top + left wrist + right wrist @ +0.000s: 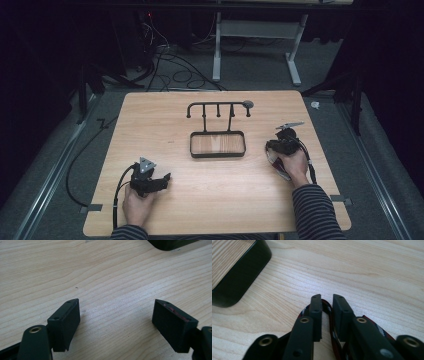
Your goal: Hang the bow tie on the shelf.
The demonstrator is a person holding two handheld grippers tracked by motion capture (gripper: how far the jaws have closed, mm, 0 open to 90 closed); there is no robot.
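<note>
Right tongs [327, 301], lower centre of the right gripper view, nearly closed on a dark red strap [329, 315]: thin, limp and light, best pinched across its width. In the high view it lies under the right hand, right of the rack [218, 145]. Left tongs [116, 315] released over bare worktop [100, 272].

Wooden table [215, 200], black rack [218, 131], two grippers

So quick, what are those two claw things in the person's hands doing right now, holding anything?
Left gripper: open, jaws wide apart over bare table, holding nothing.
Right gripper: shut on a dark red striped strap pinched between its jaws.
</note>
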